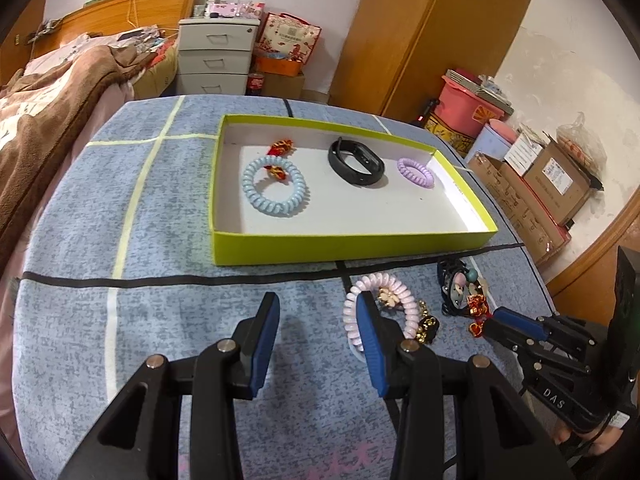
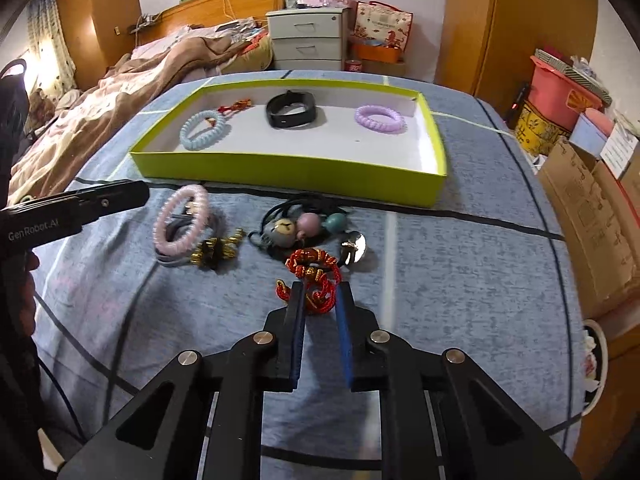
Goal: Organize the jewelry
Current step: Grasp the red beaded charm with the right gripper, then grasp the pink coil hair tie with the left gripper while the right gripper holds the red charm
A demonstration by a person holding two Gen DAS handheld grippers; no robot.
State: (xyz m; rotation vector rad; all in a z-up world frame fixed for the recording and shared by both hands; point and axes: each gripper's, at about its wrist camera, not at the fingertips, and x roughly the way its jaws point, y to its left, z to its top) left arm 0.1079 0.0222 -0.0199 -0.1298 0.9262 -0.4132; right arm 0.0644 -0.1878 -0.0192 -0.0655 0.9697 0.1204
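Green tray is holding a blue coil band, black watch band and purple coil band. Right gripper is clamping the red knot charm on the blue worktop; left gripper is hovering half-open, empty, beside the pink coil band; bed behind

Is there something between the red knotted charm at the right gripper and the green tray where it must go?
Yes. The black hair ties with bead charms lie between the red knotted charm and the green tray, whose near wall must also be cleared.
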